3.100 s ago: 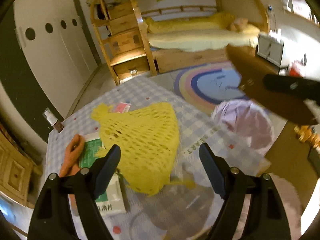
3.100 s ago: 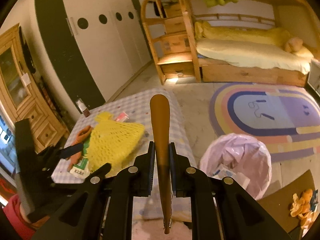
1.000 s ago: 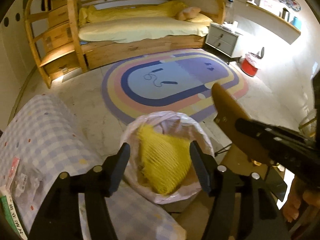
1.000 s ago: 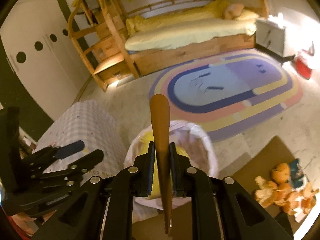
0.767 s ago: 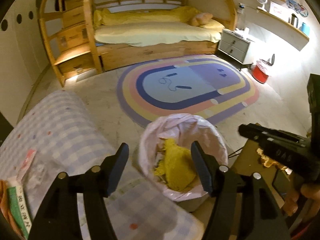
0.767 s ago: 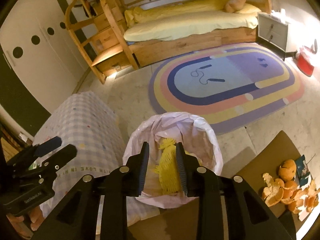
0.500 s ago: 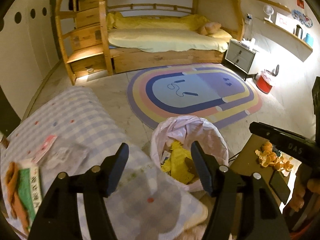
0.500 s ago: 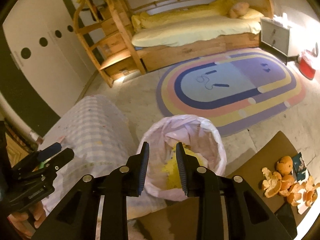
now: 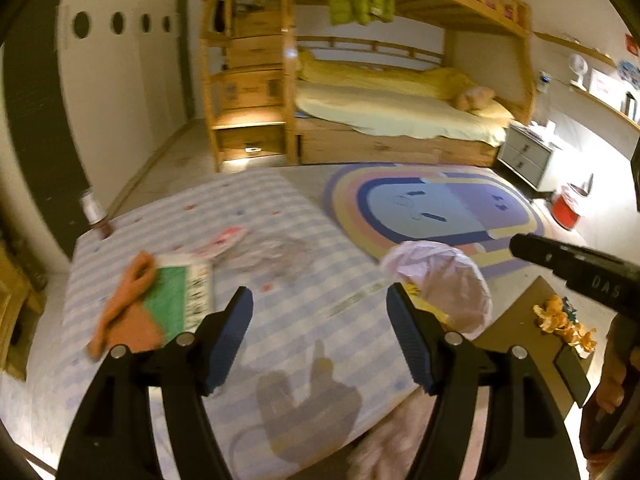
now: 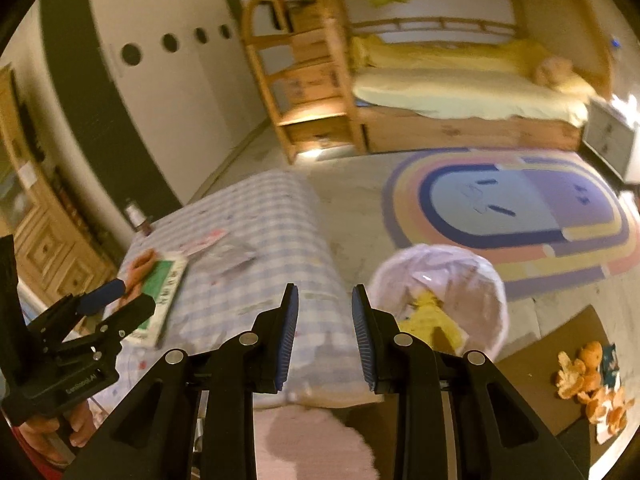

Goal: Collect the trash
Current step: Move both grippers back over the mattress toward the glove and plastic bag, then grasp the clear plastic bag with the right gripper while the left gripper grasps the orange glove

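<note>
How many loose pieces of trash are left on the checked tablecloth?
4: an orange peel strip at the left, a green-and-white box beside it, a pink wrapper behind those, and crumpled clear plastic right of it. Blur may hide smaller bits.

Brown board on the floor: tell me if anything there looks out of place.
Yes. Torn orange peels lie scattered loose on the brown board, beside the pink-lined trash bin rather than in it. A small dark printed wrapper lies among them. Both look like litter yet to be collected.
</note>
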Demonstrator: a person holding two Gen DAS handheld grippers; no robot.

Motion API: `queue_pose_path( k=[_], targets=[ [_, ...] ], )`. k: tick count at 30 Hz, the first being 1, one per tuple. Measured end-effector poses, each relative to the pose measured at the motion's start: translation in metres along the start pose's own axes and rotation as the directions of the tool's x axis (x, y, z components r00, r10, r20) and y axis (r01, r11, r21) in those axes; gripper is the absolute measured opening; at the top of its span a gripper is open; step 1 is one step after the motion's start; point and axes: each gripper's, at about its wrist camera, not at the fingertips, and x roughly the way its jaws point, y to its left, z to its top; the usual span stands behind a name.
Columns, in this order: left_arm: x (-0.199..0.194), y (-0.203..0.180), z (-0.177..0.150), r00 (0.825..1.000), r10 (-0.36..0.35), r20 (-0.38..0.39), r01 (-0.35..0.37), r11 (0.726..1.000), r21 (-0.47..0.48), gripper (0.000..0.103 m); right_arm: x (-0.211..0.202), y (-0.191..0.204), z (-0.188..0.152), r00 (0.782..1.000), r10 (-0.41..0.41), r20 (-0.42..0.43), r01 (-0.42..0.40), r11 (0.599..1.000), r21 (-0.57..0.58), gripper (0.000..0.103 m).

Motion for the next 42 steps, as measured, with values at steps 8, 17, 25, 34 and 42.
queue_pose_path(
  k=[8, 17, 25, 34, 42],
  targets=[
    [-0.019, 0.075, -0.034, 0.992, 0.127, -0.024, -0.13, 0.983, -0.133, 0.068, 0.014, 0.062, -0.004, 0.998, 0.055, -0.036, -0.059, 0.99, -0.128, 0.036],
    [-0.021, 0.137, -0.052, 0.973, 0.223, -0.064, -0.232, 0.942, -0.242, 0.069, 0.067, 0.107, -0.009, 0.99, 0.051, -0.13, -0.082, 0.966, -0.246, 0.04],
    [-0.005, 0.16, -0.049, 0.968, 0.232, -0.098, -0.25, 0.933, -0.258, 0.069, 0.125, 0.13, -0.003, 0.98, 0.017, -0.197, -0.083, 0.94, -0.332, 0.051],
    [0.025, 0.177, -0.048, 0.955, 0.251, -0.157, -0.286, 0.92, -0.269, 0.069, 0.178, 0.148, 0.003, 0.979, -0.083, -0.185, -0.009, 0.894, -0.447, 0.061],
    [0.036, 0.187, -0.054, 0.952, 0.243, -0.188, -0.291, 0.911, -0.293, 0.069, 0.199, 0.153, 0.0, 0.975, -0.17, -0.146, 0.065, 0.839, -0.54, 0.049]
  ],
)
